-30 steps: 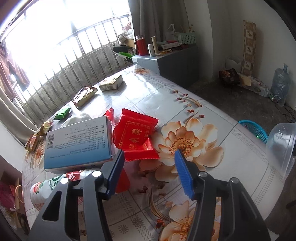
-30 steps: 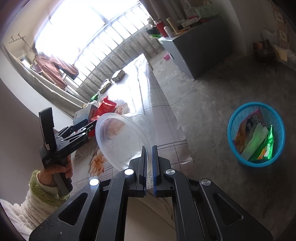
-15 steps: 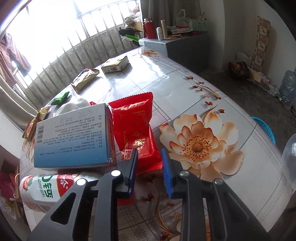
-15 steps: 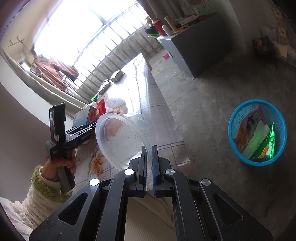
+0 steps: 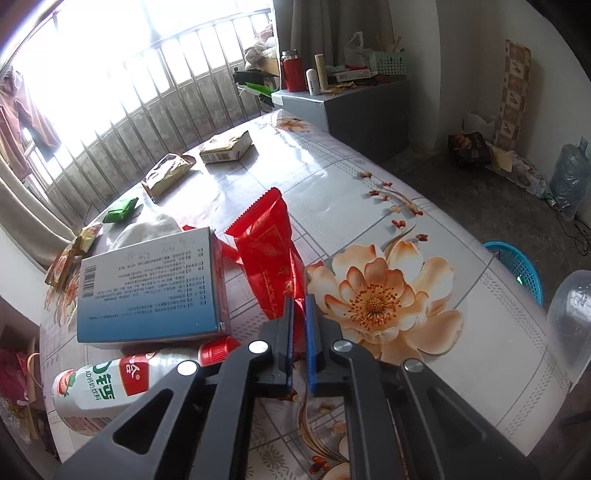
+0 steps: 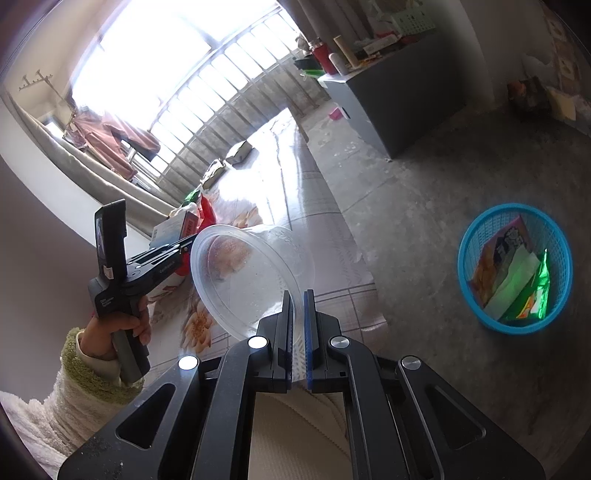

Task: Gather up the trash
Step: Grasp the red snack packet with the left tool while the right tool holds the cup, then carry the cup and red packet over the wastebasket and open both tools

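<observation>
Indoors, flowered table (image 5: 369, 192); left gripper (image 5: 299, 306) pinches red wrapper (image 5: 269, 254), right gripper (image 6: 299, 299) clear tub (image 6: 251, 273).

Home, lived-in room. Table (image 5: 332, 192) with floral plastic cloth, littered with snack wrappers, box (image 5: 147, 288), drink bottle (image 5: 110, 384). Barred window (image 5: 122, 92), laundry (image 6: 114, 144) hanging by it, curtain (image 5: 314, 33). Grey cabinet (image 5: 369, 110) crowded with thermos (image 5: 291, 70), bottles, small basket. Bare concrete floor (image 6: 424, 184), blue waste basket (image 6: 476, 240) holding wrappers, water jug (image 5: 569, 177) in corner.
</observation>
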